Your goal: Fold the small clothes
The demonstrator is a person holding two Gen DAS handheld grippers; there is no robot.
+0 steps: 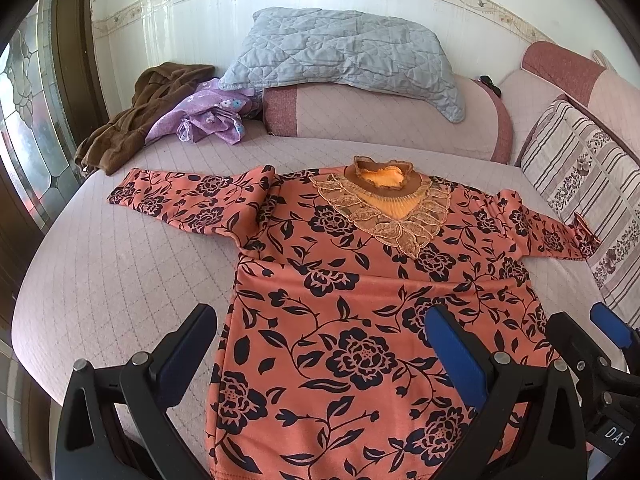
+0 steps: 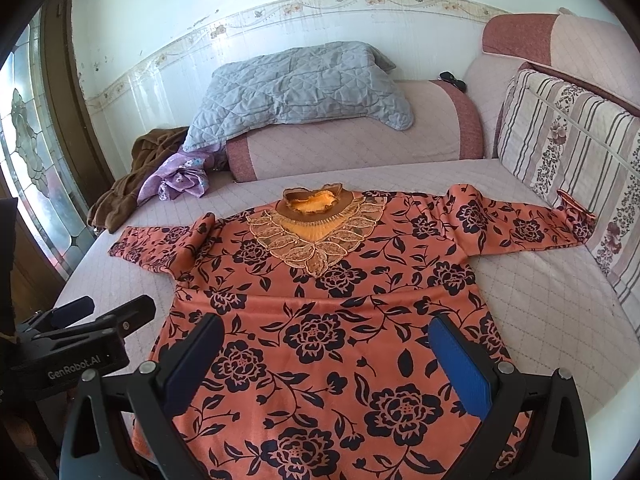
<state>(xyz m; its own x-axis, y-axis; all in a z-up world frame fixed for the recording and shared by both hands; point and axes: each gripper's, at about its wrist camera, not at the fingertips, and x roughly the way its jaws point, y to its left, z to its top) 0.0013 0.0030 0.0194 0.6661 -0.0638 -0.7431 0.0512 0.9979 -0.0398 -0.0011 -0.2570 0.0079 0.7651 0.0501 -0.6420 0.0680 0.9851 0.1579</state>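
The top [image 1: 360, 280] lies flat on the bed [image 1: 120, 280], neck away from me and hem toward me, so its long axis runs straight out from both my claws. My left claw [image 1: 320, 348] hangs wide open over the hem's left part, holding nothing; my right claw [image 2: 328, 360] is equally wide and empty, over the hem's right part. The left sleeve [image 1: 180, 196] stretches out sideways — nearer my left claw, I judge — and the right sleeve [image 2: 520, 224] nearer my right.

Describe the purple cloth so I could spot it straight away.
Start at the grey quilt draped over the bolster by the wall. Below its left corner lies the purple cloth, crumpled. It has small flowers, unlike the plain brown garment beside it.
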